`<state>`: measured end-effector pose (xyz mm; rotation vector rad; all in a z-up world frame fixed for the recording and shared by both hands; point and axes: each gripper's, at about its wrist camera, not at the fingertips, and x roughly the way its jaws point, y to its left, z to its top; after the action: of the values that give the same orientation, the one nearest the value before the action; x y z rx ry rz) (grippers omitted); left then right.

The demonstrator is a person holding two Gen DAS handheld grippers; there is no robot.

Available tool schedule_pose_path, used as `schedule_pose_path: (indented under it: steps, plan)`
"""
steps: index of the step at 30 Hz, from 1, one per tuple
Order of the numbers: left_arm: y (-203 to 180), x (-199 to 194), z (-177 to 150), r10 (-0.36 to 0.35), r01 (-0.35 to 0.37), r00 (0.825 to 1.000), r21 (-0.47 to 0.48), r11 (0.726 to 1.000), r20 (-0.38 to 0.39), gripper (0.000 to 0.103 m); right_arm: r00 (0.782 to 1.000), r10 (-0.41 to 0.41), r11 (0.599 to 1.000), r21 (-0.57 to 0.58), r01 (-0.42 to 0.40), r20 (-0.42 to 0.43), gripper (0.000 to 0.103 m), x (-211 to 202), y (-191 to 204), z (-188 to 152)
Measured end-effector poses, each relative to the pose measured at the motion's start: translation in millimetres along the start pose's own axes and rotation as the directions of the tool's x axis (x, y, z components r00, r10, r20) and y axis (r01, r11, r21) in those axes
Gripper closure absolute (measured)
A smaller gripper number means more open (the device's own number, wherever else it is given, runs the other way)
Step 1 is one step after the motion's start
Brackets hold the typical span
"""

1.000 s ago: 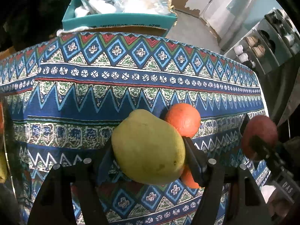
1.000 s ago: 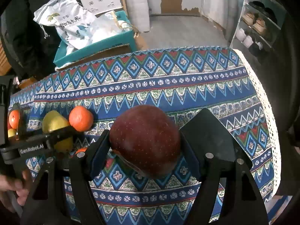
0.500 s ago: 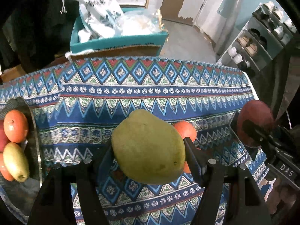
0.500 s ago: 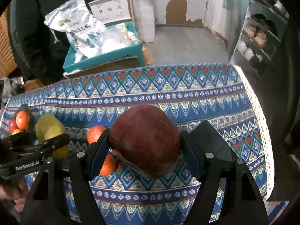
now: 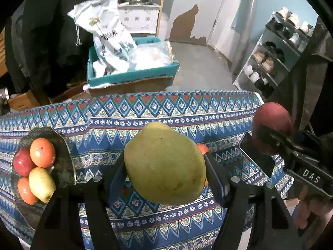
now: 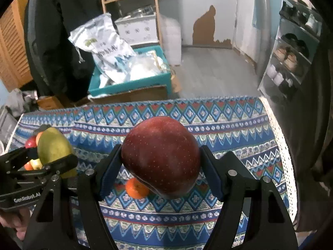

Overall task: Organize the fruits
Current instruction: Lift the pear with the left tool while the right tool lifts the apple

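My left gripper (image 5: 165, 166) is shut on a yellow-green pear (image 5: 164, 164), held well above the patterned tablecloth (image 5: 177, 108). My right gripper (image 6: 160, 166) is shut on a dark red apple (image 6: 160, 156), also raised over the cloth. In the left wrist view the apple (image 5: 272, 125) and the right gripper show at the right edge. In the right wrist view the pear (image 6: 54, 148) shows at the left. A dark glass plate (image 5: 62, 160) at the left holds several fruits: oranges, a red apple, a small pear. An orange (image 6: 136, 188) lies on the cloth under the apple.
Beyond the table's far edge stands a teal box (image 5: 133, 77) with white bags on a cardboard carton. A shoe rack (image 5: 276, 52) stands at the right. A person's dark coat (image 6: 56, 31) is at the far left. A lace trim (image 6: 285, 166) marks the cloth's right edge.
Both grippers have risen with their fruit, so more of the room and the table's far edge shows. The plate of fruit has come into the left wrist view.
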<state>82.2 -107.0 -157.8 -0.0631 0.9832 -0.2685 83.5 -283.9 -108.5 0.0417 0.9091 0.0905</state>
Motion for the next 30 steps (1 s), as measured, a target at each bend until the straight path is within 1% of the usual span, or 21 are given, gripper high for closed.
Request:
schedule_pose_path:
  steps: [7, 14, 20, 30]
  plan:
    - [-2, -26, 1, 0.010, -0.011, 0.998, 0.027, 1.000, 0.055, 0.031, 0.998, 0.024, 1.000, -0.019, -0.023, 0.050, 0.029, -24, 14, 7]
    - [1, -48, 0, 0.012, -0.016, 0.996, 0.042, 0.999, 0.091, 0.031, 0.995, 0.048, 0.998, -0.043, -0.044, 0.091, 0.029, -44, 30, 13]
    - [12, -63, -1, 0.016, -0.019, 0.994, 0.031, 0.999, 0.112, 0.031, 0.992, 0.067, 0.996, -0.067, -0.060, 0.103, 0.029, -53, 44, 16]
    - [34, -83, -4, 0.054, -0.055, 0.987, 0.005, 0.998, 0.151, 0.031, 0.987, 0.107, 0.990, -0.103, -0.095, 0.116, 0.029, -58, 72, 25]
